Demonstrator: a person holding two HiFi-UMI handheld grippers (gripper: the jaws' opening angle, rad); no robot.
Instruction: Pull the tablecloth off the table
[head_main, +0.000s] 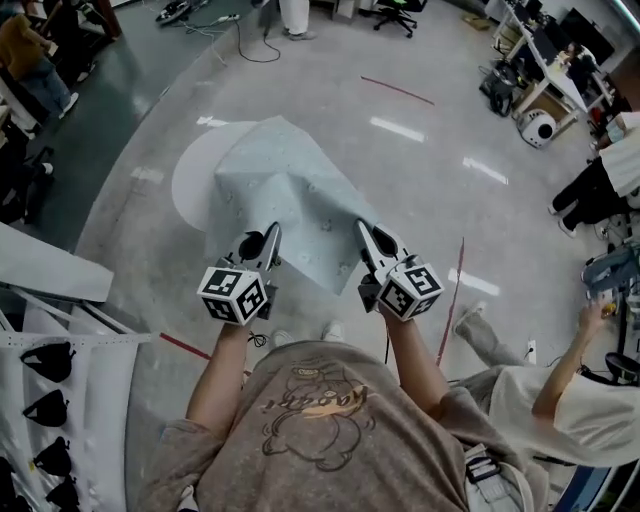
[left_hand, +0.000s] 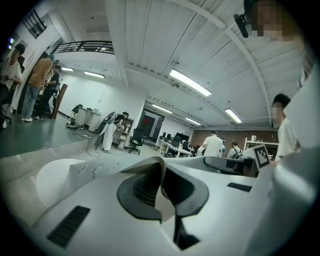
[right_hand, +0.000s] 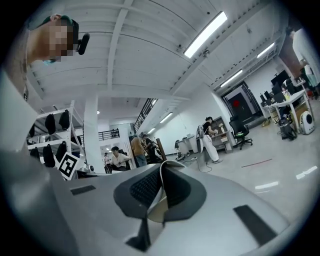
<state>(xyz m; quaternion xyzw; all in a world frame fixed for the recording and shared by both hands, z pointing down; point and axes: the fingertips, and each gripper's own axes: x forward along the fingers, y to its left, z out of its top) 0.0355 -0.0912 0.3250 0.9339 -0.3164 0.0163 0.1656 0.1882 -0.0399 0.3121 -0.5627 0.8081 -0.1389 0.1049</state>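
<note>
Tablecloth (head_main: 290, 185), one, pale with small print, is lifted by two corners and trails over one round white table (head_main: 192, 178). Left gripper (head_main: 272, 233) and right gripper (head_main: 362, 229) each clamp a cloth corner. Shirt (head_main: 320, 420) lettering unreadable.

The left hand-held gripper (left_hand: 161, 189) pinches a fold of pale tablecloth (left_hand: 82, 172), which stretches away to the round white bench (left_hand: 50, 182).
</note>
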